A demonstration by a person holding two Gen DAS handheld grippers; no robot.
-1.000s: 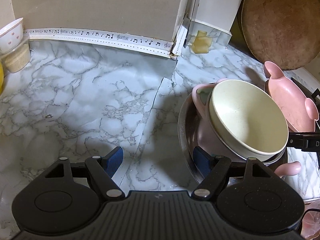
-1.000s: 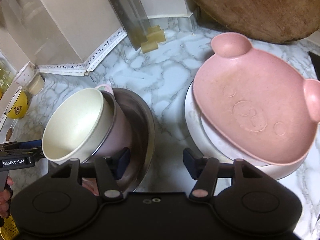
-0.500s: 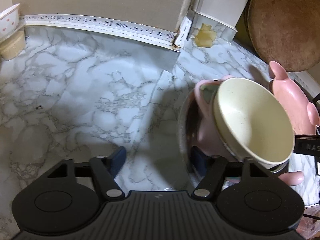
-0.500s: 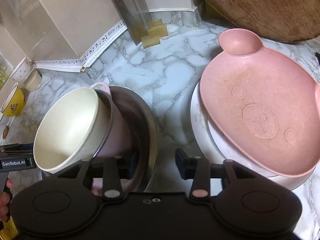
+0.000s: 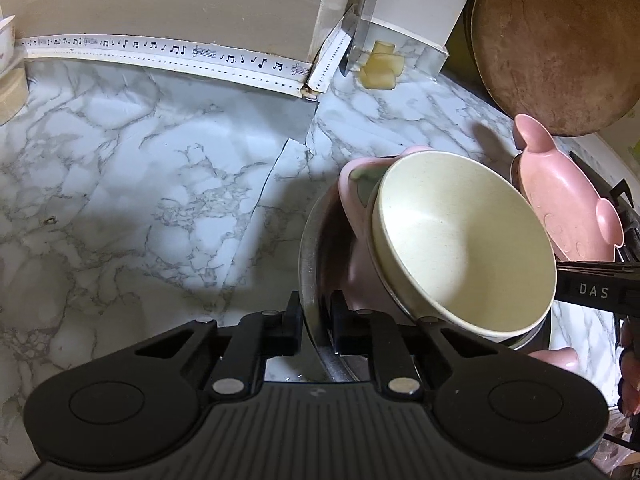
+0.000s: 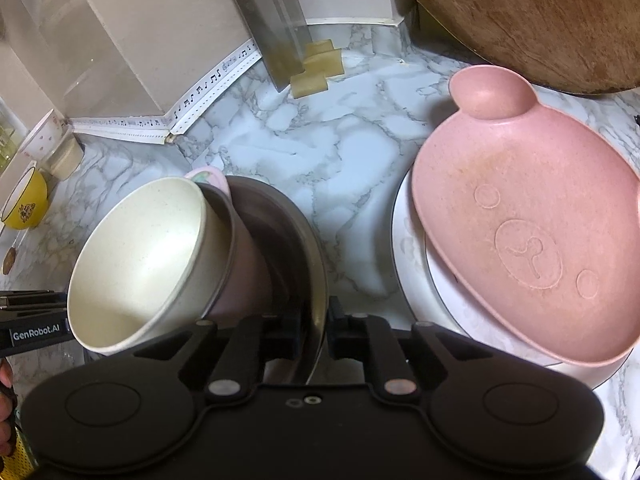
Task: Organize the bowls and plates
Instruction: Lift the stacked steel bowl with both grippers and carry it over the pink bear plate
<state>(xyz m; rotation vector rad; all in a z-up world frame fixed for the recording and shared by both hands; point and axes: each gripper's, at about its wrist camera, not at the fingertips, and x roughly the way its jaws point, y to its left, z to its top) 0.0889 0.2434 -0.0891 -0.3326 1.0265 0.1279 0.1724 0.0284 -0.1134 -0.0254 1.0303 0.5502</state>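
Observation:
A steel bowl (image 5: 310, 248) holds a tilted pink bowl (image 5: 352, 196) with a cream bowl (image 5: 468, 240) nested in it. My left gripper (image 5: 316, 324) is shut on the steel bowl's near rim. My right gripper (image 6: 316, 330) is shut on the opposite rim of the steel bowl (image 6: 312, 248); the cream bowl (image 6: 148, 260) and pink bowl (image 6: 244, 280) lean to its left. A pink bear-shaped plate (image 6: 520, 220) lies on a white plate (image 6: 404, 240) at the right, also seen in the left wrist view (image 5: 560, 208).
A round wooden board (image 5: 552, 44) leans at the back right. A beige box with music-note tape (image 5: 160, 48) lines the back. A yellow bowl (image 6: 24, 204) and a small white cup (image 6: 40, 140) stand at the far left. Marble counter (image 5: 140, 180) lies left of the bowls.
Both grippers have moved in and closed on opposite rims of the steel bowl. The nested bowls tilted a little more.

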